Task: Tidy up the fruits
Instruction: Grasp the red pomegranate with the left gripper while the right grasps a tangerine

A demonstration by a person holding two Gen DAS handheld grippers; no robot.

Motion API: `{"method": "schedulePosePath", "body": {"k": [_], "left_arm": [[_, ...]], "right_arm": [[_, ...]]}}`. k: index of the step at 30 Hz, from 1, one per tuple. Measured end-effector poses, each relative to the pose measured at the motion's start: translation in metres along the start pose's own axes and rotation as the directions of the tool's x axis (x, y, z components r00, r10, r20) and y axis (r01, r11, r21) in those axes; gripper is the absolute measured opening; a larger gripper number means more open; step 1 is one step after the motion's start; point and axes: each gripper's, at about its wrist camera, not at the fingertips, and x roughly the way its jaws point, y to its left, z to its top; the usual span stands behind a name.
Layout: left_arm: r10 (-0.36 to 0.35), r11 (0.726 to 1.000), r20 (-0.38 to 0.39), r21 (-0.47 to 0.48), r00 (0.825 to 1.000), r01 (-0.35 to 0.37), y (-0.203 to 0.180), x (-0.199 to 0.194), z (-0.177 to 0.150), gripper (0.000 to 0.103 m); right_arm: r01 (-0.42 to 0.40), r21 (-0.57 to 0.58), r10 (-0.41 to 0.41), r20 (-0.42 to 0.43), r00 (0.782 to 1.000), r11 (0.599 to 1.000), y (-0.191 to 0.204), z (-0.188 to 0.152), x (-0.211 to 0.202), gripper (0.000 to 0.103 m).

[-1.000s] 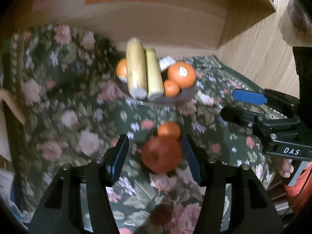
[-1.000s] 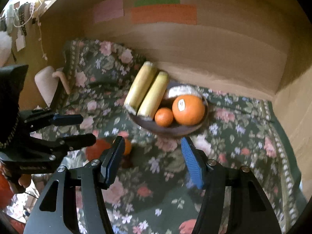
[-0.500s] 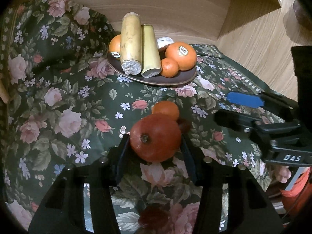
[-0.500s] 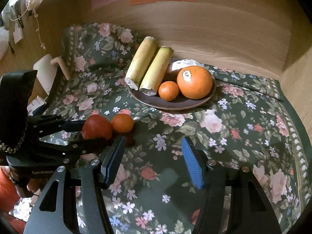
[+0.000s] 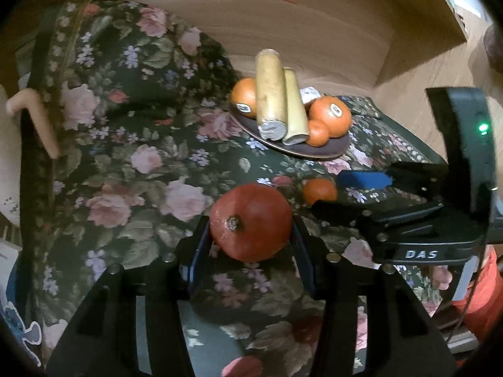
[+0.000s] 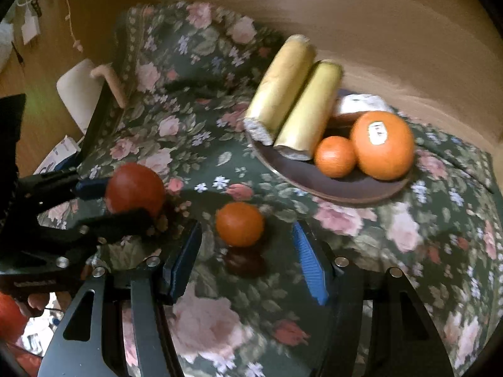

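Observation:
My left gripper [image 5: 251, 229] is shut on a red pomegranate [image 5: 250, 221] and holds it above the floral cloth; the pomegranate also shows in the right wrist view [image 6: 135, 188]. A small loose mandarin [image 6: 239, 223] lies on the cloth between the open fingers of my right gripper [image 6: 246, 251], and also shows in the left wrist view [image 5: 319, 191]. A dark plate [image 6: 330, 185] behind it holds two yellow banana pieces [image 6: 295, 106], a small mandarin [image 6: 334, 156] and a large stickered orange [image 6: 382, 145]. The left wrist view shows a second stickered orange [image 5: 243, 97] on the plate.
The floral cloth [image 5: 132, 157] covers the table. A wooden wall [image 6: 393, 31] runs behind the plate and a side panel stands at the right. A cream chair back [image 6: 81, 91] sits beyond the left edge. A small dark fruit [image 6: 245, 262] lies in front of the loose mandarin.
My left gripper closed on the pomegranate and lifted it off the cloth. My right gripper moved left and forward until the loose mandarin sits between its open fingers.

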Motion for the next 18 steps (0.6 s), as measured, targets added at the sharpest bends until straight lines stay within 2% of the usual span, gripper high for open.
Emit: {"method": "schedulePosePath", "body": {"k": [1, 3, 4, 7, 18], "left_arm": [[0.002, 1.000, 0.001, -0.002, 1.000, -0.002, 0.002, 0.000, 0.000, 0.049], [0.006, 1.000, 0.005, -0.005, 1.000, -0.006, 0.004, -0.001, 0.000, 0.049], [0.006, 1.000, 0.005, -0.007, 1.000, -0.006, 0.005, -0.001, 0.000, 0.049], [0.007, 1.000, 0.009, -0.006, 1.000, -0.007, 0.007, 0.000, 0.002, 0.049], [0.034, 0.999, 0.049, 0.031, 0.998, -0.035, 0.002, 0.005, 0.036, 0.049]], "right_arm": [[-0.004, -0.001, 0.004, -0.006, 1.000, 1.000, 0.001, 0.001, 0.003, 0.056], [-0.011, -0.002, 0.011, -0.023, 1.000, 1.000, 0.002, 0.002, 0.008, 0.049], [-0.021, -0.002, 0.021, -0.034, 0.999, 1.000, 0.002, 0.003, 0.010, 0.041], [-0.006, -0.002, 0.006, -0.033, 0.999, 1.000, 0.001, 0.003, 0.012, 0.032], [-0.001, 0.035, 0.000, 0.046, 0.999, 0.999, -0.022, 0.015, -0.012, 0.032]]}}
